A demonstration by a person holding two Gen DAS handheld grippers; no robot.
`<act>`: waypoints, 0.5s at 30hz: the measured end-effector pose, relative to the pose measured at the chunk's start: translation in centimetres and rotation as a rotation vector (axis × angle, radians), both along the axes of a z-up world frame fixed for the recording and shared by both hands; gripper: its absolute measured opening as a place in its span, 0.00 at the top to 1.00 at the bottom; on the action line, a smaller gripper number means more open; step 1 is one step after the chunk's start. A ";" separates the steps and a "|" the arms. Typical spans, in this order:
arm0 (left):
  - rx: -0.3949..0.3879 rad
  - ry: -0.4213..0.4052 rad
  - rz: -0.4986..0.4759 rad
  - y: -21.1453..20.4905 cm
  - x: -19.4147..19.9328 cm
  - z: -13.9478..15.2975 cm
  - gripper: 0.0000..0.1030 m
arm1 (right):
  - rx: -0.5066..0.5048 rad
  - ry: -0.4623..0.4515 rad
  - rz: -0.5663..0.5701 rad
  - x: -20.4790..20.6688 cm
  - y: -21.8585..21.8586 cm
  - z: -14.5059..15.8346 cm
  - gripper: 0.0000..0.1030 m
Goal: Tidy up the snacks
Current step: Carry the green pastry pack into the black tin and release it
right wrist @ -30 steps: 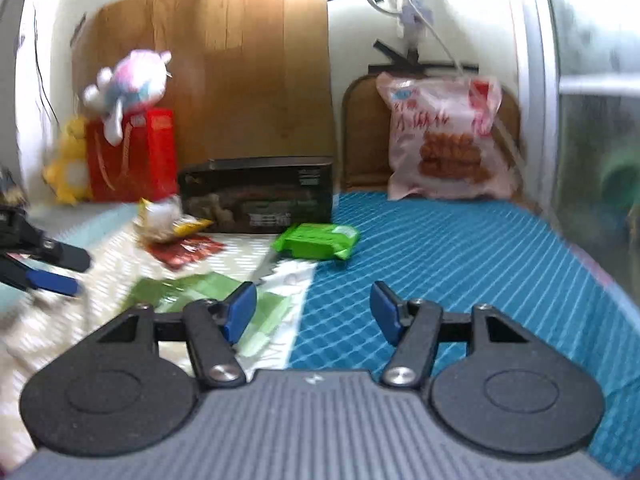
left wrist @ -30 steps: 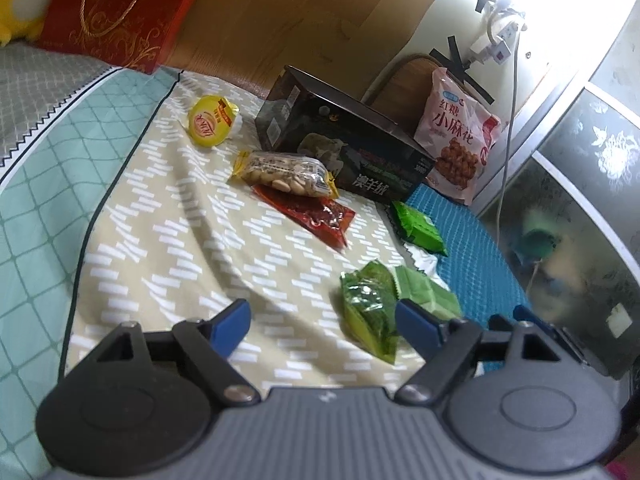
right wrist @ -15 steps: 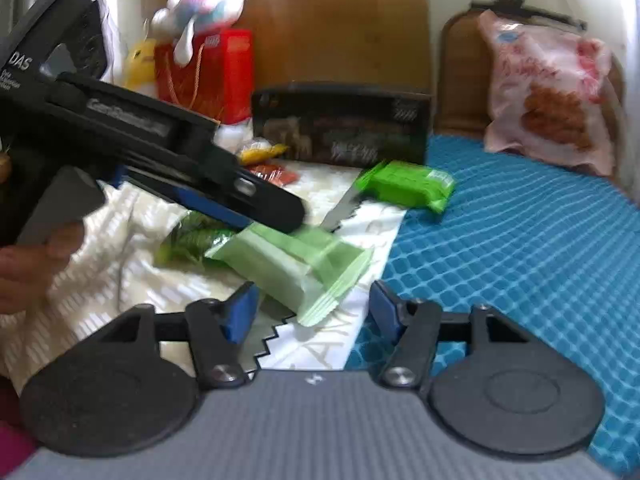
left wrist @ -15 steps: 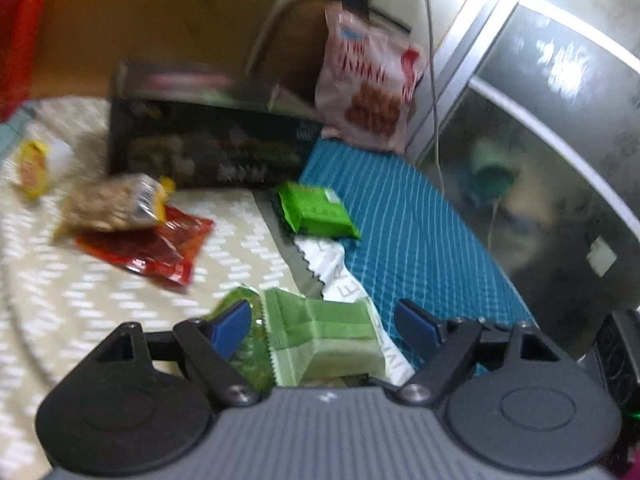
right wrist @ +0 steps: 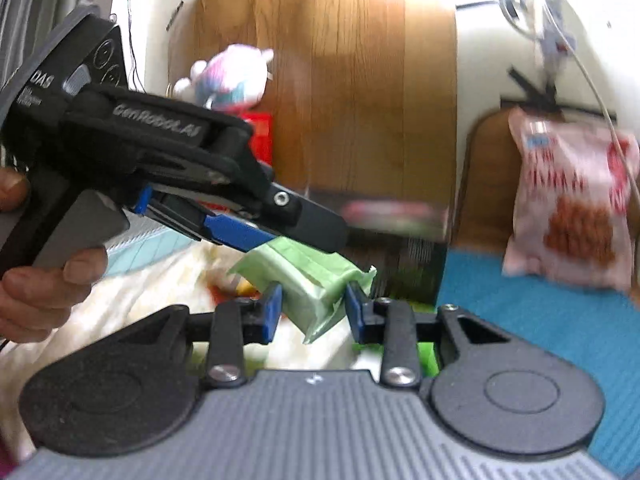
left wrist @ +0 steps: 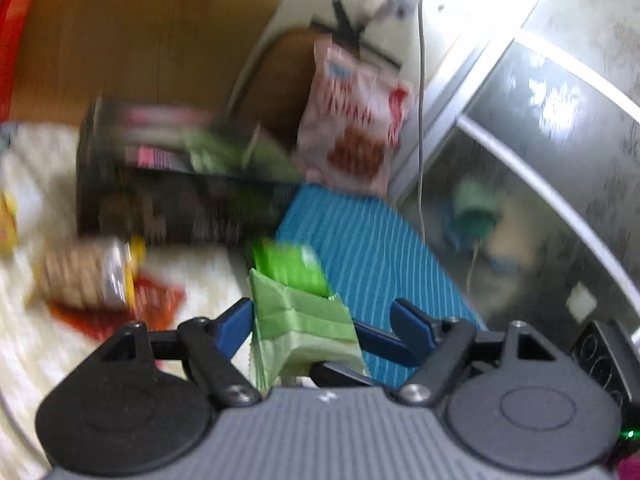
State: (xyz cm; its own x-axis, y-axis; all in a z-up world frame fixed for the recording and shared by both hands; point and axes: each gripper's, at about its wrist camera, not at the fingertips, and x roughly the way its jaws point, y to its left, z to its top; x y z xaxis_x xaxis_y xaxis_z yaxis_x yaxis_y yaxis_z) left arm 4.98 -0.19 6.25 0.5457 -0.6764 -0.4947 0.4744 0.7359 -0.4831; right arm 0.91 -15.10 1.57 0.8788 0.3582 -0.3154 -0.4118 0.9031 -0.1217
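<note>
A pale green snack packet (right wrist: 308,280) is lifted off the bed; it also shows in the left wrist view (left wrist: 304,324). My right gripper (right wrist: 314,312) is shut on its lower end, blue pads on both sides. My left gripper (left wrist: 324,316) stands wide open, the packet lying between its fingers; from the right wrist view its fingers (right wrist: 240,234) reach over the packet's top. A bright green packet (left wrist: 292,268) lies beyond on the bed.
A dark open box (left wrist: 168,184) stands at the back with a pink snack bag (left wrist: 354,136) beside it. A peanut packet (left wrist: 88,276) lies on a red packet (left wrist: 156,304) at the left. A blue mat (right wrist: 560,320) covers the right.
The pale green packet has been lifted from the bed. My right gripper has closed on it. Both grippers have risen and the views have swung toward the box.
</note>
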 end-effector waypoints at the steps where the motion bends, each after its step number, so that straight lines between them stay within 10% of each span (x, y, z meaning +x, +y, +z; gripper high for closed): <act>1: -0.001 -0.017 0.008 0.1 0.8 0.7 0.26 | -0.013 -0.026 0.002 1.1 0.2 0.5 0.64; 15: 0.019 -0.061 0.187 -0.7 15.5 2.3 0.25 | -0.033 -0.041 -0.089 13.0 -0.8 0.6 0.59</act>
State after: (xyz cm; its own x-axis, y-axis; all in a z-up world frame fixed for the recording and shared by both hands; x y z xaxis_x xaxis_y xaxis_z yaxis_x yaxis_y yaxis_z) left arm 20.49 -0.94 8.58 0.6904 -0.5513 -0.4684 0.3563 0.8227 -0.4430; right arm 13.88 -15.92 2.22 0.9191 0.2681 -0.2889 -0.3241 0.9311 -0.1670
